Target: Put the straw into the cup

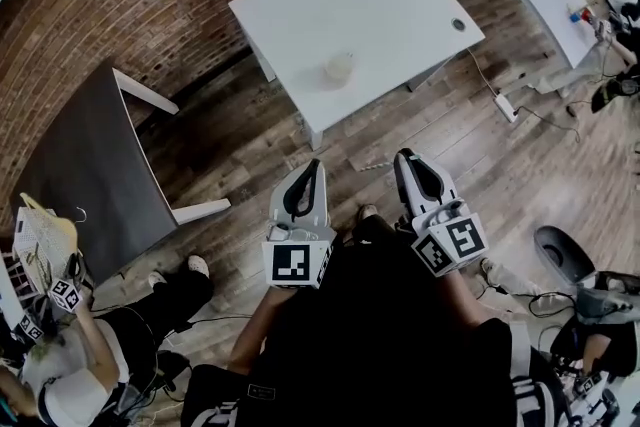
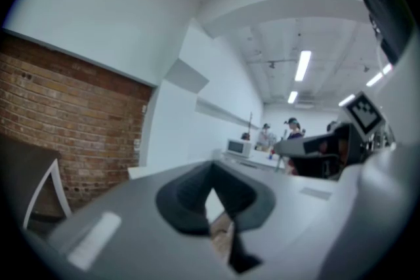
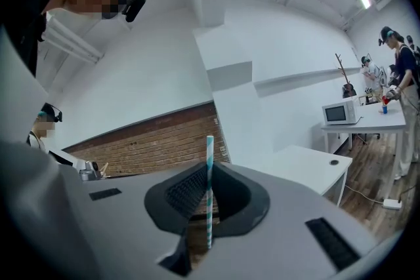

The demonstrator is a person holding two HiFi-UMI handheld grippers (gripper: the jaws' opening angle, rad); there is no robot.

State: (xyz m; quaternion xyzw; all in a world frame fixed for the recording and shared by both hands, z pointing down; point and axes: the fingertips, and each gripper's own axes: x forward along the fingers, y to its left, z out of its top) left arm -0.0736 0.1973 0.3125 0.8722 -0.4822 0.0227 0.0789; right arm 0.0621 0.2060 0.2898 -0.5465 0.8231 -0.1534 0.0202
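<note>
The right tongs (image 3: 209, 175) are pinching a teal-and-white striped straw (image 3: 209, 149), which is crossing between their dark ribbed pads and sticking out well past them. The left tongs (image 2: 211, 171) are sitting pressed together at the tips and carrying nothing. The cup (image 1: 338, 67), small and pale, is standing on the white tabletop (image 1: 400, 5), well apart from both tongs, which the person is holding over the wooden floor. The straw is looking like paper: very light and fairly stiff, but probably easy to crush or kink, so a gentle pinch near one end, leaving a long free length to aim at the cup's mouth, is seeming wise. The cup is likely light too and may be tipping if nudged. No brand or readable writing is showing; only black-and-white square markers on the tongs' cubes.
</note>
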